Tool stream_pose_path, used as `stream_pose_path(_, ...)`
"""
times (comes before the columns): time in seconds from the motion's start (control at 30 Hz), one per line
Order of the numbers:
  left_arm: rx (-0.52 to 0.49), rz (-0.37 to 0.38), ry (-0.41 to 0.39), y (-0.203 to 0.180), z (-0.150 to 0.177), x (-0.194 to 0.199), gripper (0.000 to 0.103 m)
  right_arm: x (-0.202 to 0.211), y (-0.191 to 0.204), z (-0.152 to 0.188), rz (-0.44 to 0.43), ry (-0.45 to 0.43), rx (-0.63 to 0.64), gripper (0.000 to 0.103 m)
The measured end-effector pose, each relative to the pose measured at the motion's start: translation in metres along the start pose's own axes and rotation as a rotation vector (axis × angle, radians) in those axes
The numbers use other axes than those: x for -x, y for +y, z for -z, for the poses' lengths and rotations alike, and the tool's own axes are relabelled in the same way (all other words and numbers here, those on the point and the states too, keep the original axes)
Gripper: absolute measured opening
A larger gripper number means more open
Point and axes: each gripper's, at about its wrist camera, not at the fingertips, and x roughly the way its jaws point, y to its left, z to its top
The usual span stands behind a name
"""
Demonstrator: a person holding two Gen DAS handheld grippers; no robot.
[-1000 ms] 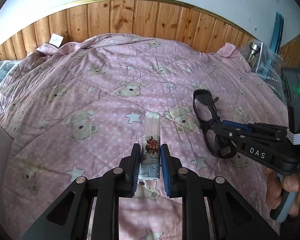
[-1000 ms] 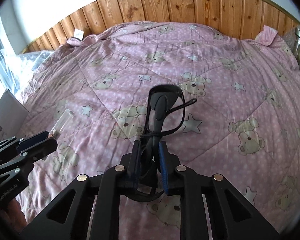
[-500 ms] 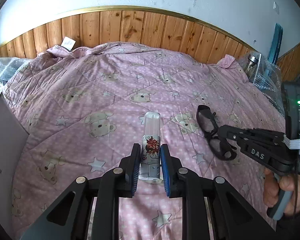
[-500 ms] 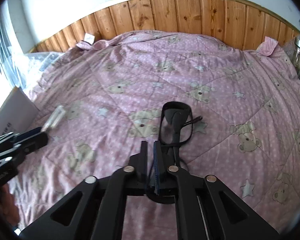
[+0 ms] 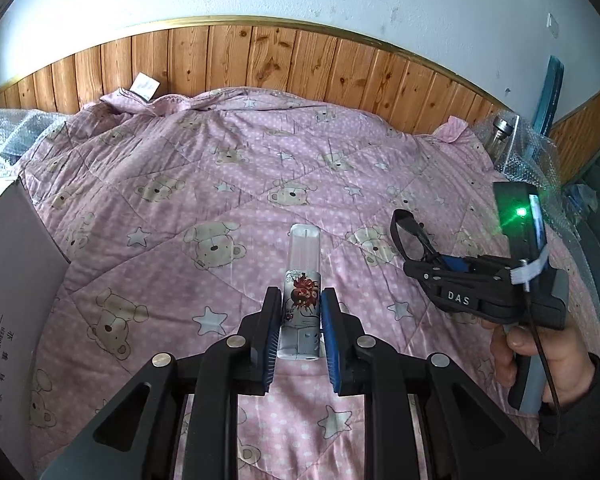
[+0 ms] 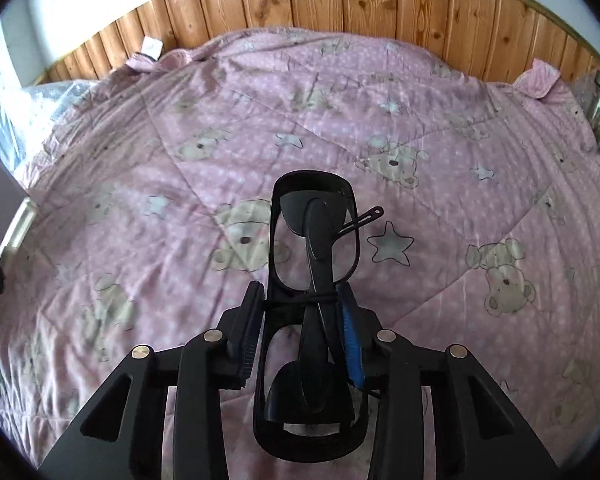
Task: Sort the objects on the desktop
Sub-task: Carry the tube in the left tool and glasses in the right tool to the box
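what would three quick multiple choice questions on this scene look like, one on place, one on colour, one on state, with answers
1. Where does the cardboard box sit in the left wrist view?
A. left edge
B. right edge
C. by the far wall

2. What colour is the frame of the glasses?
A. red
B. black
C. white

3. What is the left gripper doing?
A. open over the quilt
B. shut on nothing
C. shut on the small printed bottle

Answers: 1 A, the grey box fills the left edge. 2 B, the frame is black against the pink quilt. 3 C, both pads press the bottle's sides.
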Motion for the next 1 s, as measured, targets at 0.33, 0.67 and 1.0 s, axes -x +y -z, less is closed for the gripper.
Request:
stream_pose_path(0.33, 0.005, -0.002, -0.023, -0.005, 0.004, 0.018, 0.021, 0.044, 0.047, 0.011, -0.096, -0.057, 0.031, 0.038)
stream_pose_path(0.67, 0.031, -0.048, -0.04, 0.014, 0.017, 0.05, 0.021, 0.069, 0.109, 0.017, -0.179, -0.077, 0.091, 0.038)
stream_pose_path(1.0, 0.062, -0.079, -0.075, 0.034, 0.028, 0.086, 0.021, 0.092, 0.153, 0.016, -0.246, -0.077, 0.139, 0.038)
